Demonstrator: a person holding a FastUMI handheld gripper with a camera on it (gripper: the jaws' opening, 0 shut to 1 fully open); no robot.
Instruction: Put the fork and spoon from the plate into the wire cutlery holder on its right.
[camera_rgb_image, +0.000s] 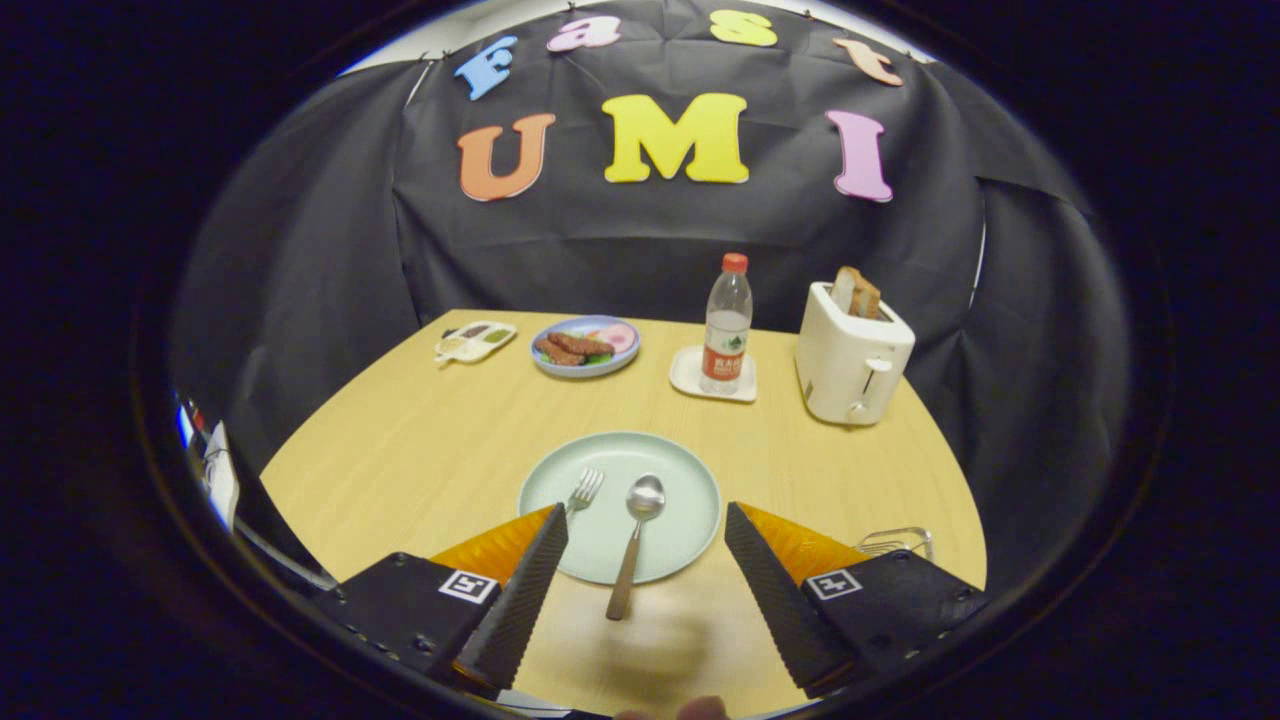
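A pale green plate (672, 470) lies on the wooden table just ahead of my fingers. A metal spoon (633, 540) rests on it, bowl away from me, its handle reaching over the near rim between my fingers. A metal fork (585, 489) lies left of the spoon, its handle hidden behind my left finger. The wire cutlery holder (896, 541) peeks out to the plate's right, mostly hidden behind my right finger. My gripper (648, 522) hovers above the plate's near edge, open wide, with nothing held.
Beyond the plate stand a water bottle (727, 325) on a white coaster, a white toaster (850, 365) with toast, a blue plate of food (587, 345) and a small sauce dish (475, 340). The table's edge curves close on both sides.
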